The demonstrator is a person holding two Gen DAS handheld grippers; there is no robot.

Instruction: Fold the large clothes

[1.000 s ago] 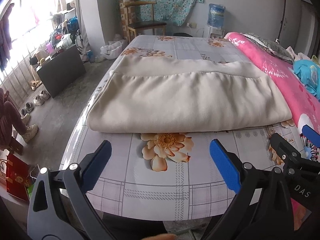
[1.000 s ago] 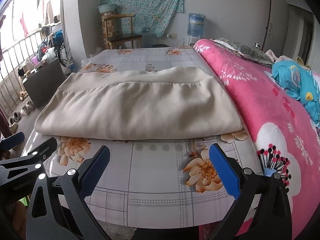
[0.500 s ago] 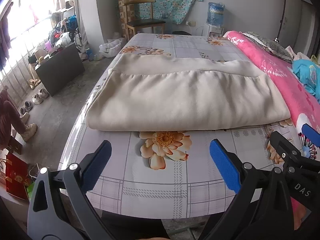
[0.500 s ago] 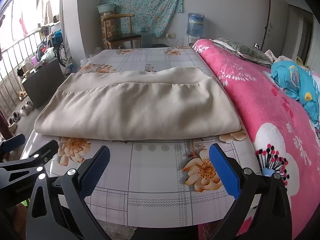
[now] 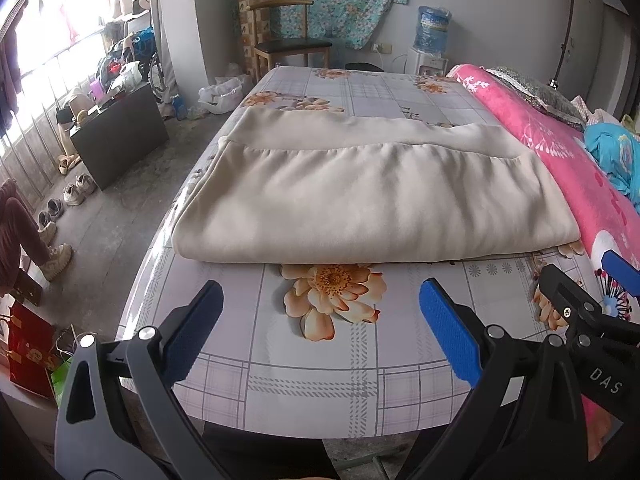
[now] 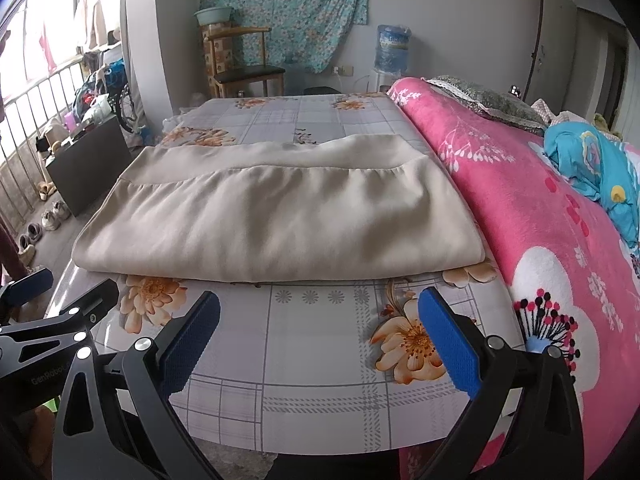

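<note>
A large beige garment point(image 5: 372, 196) point(image 6: 280, 220) lies folded flat on the bed's flowered grey sheet point(image 5: 320, 364) point(image 6: 312, 352), its thick fold edge facing me. My left gripper point(image 5: 320, 300) hovers over the near bed edge, short of that fold, open with nothing between its blue pads. My right gripper point(image 6: 320, 312) hangs beside it, also open and empty, in front of the garment's right part. Each gripper shows at the other view's side edge.
A pink flowered blanket point(image 6: 540, 216) runs along the right side of the bed, with a blue cloth point(image 6: 600, 172) on it. A wooden chair point(image 5: 288, 44) and a water dispenser point(image 5: 432, 40) stand at the far wall. A dark cabinet point(image 5: 116, 136) and shoes point(image 5: 76, 192) sit on the floor left.
Both grippers have drifted very slightly; the garment sits a touch nearer in the views. Both stay open and the garment has not been touched.
</note>
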